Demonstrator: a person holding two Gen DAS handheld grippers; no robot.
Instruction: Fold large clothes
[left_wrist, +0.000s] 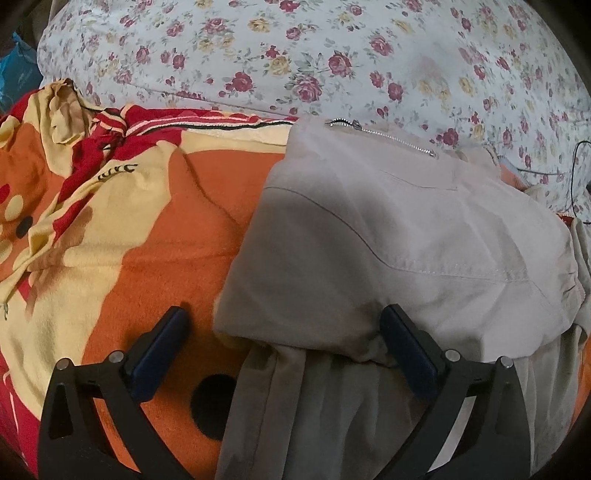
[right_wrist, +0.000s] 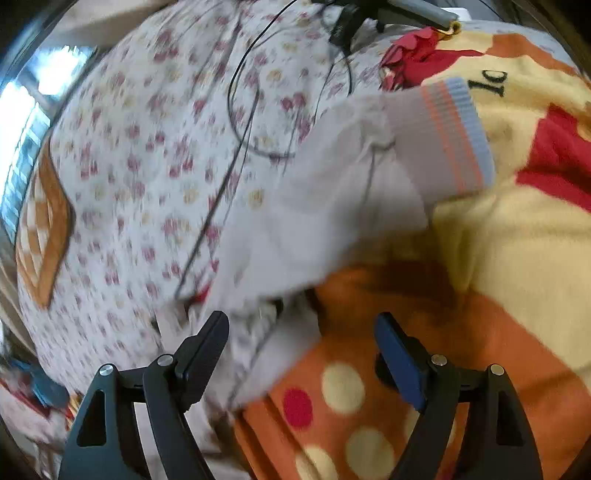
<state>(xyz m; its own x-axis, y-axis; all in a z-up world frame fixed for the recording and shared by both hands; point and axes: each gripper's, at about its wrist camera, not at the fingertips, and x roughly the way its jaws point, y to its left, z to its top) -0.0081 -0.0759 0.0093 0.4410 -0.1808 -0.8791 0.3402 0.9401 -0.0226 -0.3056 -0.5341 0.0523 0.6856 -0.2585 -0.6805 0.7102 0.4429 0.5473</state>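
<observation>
Beige jacket (left_wrist: 399, 236) is seen lying folded over on an orange, yellow and red blanket (left_wrist: 147, 229), with its silver zipper (left_wrist: 384, 138) running along the far edge and a curved seam crossing the upper layer. Behind it, a white bedsheet with red and yellow roses (left_wrist: 295, 55) is spread across the back of the bed. The left gripper (left_wrist: 284, 339) is held low at the near edge of the garment with its fingers spread wide; the right-hand finger (left_wrist: 406, 350) is pressed against the fold where the upper layer overhangs the pleated fabric beneath, while the other finger rests over the blanket, and nothing is clamped between them. In the right wrist view, which is blurred, the jacket's sleeve (right_wrist: 332, 206) is shown stretched across the boundary between the floral sheet (right_wrist: 147, 166) and the blanket (right_wrist: 517, 258), ending in a ribbed cuff with orange and blue stripes (right_wrist: 454, 136). The right gripper (right_wrist: 301, 339) is also held wide apart, with pale cloth lying between and below its fingers; whether they touch it cannot be told. A thin black cable (right_wrist: 243, 122) is looped over the sheet.
</observation>
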